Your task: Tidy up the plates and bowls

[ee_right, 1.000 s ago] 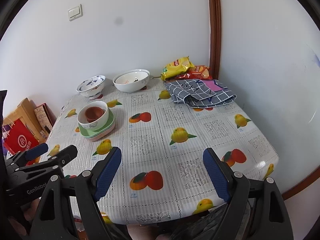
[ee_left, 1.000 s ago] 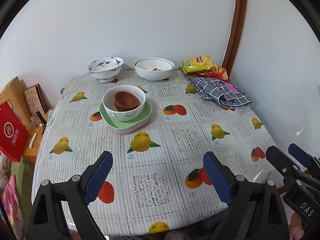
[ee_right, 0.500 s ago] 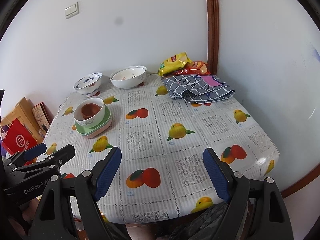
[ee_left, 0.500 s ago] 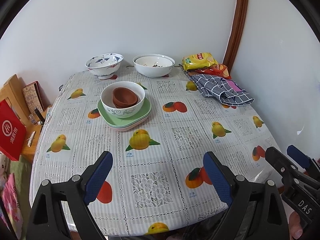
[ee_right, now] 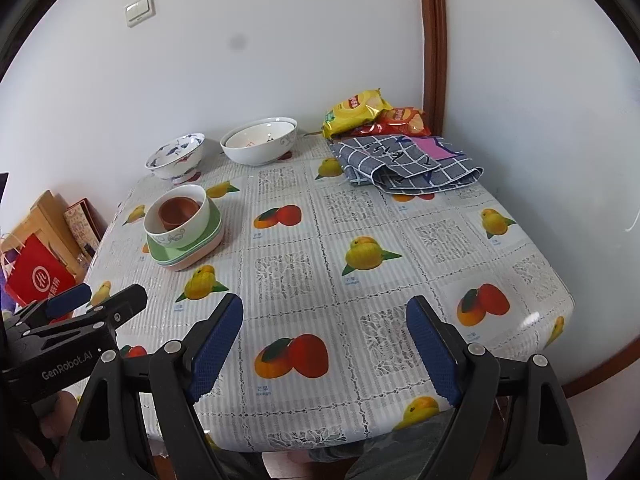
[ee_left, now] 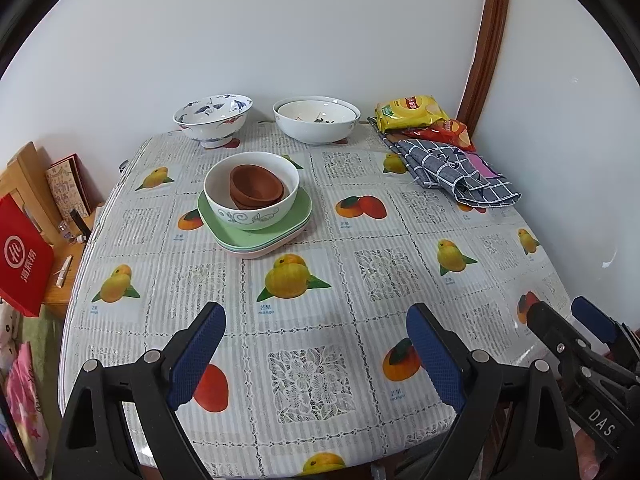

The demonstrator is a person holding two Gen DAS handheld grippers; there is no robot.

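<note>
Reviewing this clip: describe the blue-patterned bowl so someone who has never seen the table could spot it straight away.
Start at the table with the fruit-print cloth and look to its far edge by the white wall. Two bowls stand there side by side; the blue-patterned bowl is the left one. Unlike the plain white bowl beside it, it stands on a raised foot and carries blue and red painted figures.

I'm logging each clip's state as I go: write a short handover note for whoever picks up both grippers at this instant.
Left gripper: open, empty, over the near table edge.
Right gripper: open, empty, also near the front edge.
Done: brown bowls nested in the white bowl, which sits on the stacked plates.
Left: blue-patterned bowl and large white bowl stand apart by the wall, not yet stacked.
</note>
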